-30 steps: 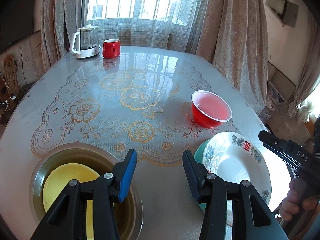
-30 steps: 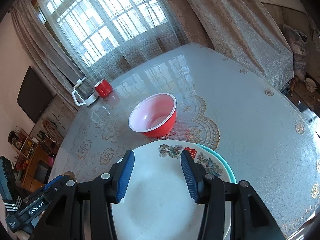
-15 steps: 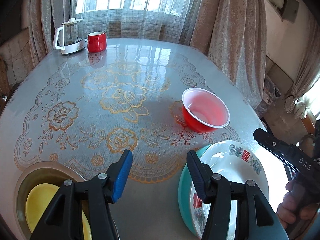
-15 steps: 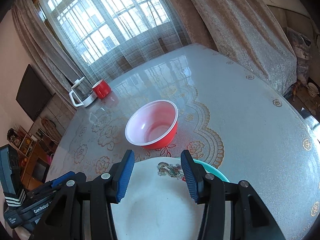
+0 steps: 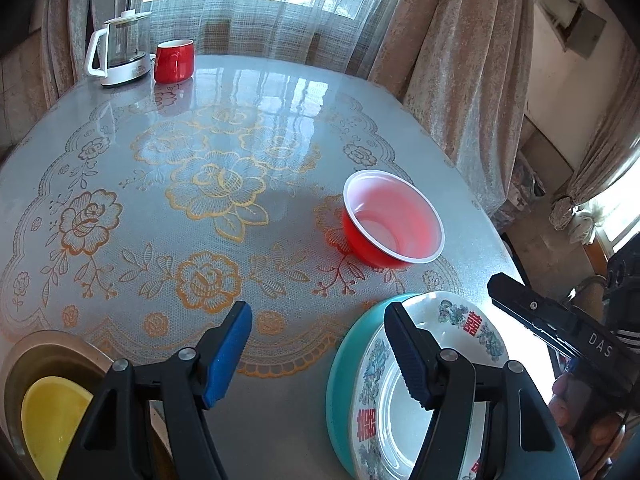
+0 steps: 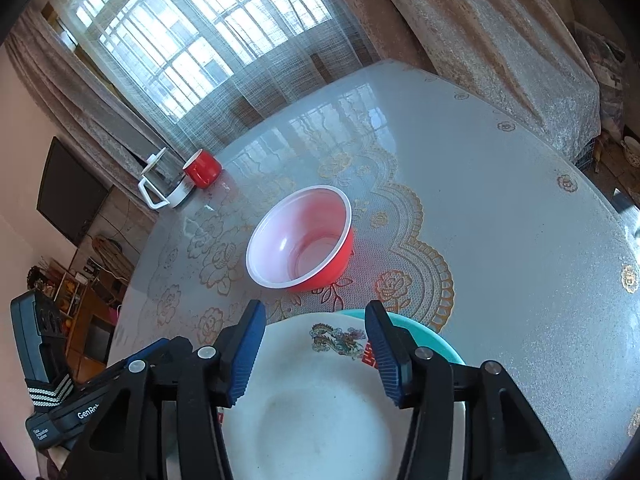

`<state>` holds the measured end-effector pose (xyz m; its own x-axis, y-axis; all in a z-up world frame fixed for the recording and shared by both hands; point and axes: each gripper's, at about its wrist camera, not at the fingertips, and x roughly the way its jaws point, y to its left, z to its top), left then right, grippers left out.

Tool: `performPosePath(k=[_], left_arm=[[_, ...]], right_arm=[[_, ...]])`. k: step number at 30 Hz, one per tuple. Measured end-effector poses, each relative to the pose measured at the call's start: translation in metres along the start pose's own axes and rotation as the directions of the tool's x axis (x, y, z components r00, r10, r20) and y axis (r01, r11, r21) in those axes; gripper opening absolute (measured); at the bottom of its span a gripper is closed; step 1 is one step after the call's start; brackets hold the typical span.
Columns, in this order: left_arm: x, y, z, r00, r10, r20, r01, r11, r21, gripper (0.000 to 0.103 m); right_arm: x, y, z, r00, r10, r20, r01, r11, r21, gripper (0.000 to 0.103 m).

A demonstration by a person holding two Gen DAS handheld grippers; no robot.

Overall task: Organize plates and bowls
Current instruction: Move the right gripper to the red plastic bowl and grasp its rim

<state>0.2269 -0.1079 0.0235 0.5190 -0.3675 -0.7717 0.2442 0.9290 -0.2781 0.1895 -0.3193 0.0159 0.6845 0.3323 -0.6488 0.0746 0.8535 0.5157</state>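
We judge ourselves between placements: the white ceramic plate with the painted rim and red characters lies stacked in the shallow teal dish at the near edge of the round table under its glossy floral cloth, and neither tool holds anything. Our left gripper has its jaws opening over bare cloth, its right finger above the stack's left rim with nothing between the pads; our right gripper hovers over the plate, jaws opening too, and we see no pad pressing on it. The red plastic bowl with the white lining stands alone just beyond the stack, so it looks like the next piece to gather, probably with a pinch on its thin rim. Another stack, a yellow dish inside a metal basin, sits at the near left. The glass kettle and red mug are well apart at the far edge, out of the way.
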Motion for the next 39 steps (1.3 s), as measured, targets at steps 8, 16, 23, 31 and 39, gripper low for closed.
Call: performPosePath(k=[8,16,23,31,39], left_arm=[[0.009,-0.004,0.012,1.0,-0.02,0.0,0.02,1.0,0.013,0.061],[0.016,0.002,0.03,0.999,-0.053,0.007,0.053,0.998,-0.015,0.05],[0.028,-0.007,0.054,0.998,-0.055,0.005,0.055,0.998,-0.002,0.044],[0.073,-0.022,0.067,0.998,-0.027,-0.057,0.029,0.999,0.021,0.042],[0.098,-0.028,0.054,0.991,-0.047,-0.125,0.054,0.997,0.048,0.018]], right_arm=[[0.004,0.0,0.008,0.995,0.102,-0.017,-0.101,0.993,0.062,0.06],[0.013,-0.009,0.026,0.995,0.1,-0.005,-0.099,0.99,0.103,0.06],[0.032,-0.012,0.04,0.998,0.061,-0.017,-0.059,0.993,0.103,0.058],[0.06,-0.021,0.049,0.997,0.016,-0.072,-0.009,0.995,0.095,0.034],[0.075,-0.016,0.046,0.994,-0.022,-0.111,0.025,0.999,0.033,0.018]])
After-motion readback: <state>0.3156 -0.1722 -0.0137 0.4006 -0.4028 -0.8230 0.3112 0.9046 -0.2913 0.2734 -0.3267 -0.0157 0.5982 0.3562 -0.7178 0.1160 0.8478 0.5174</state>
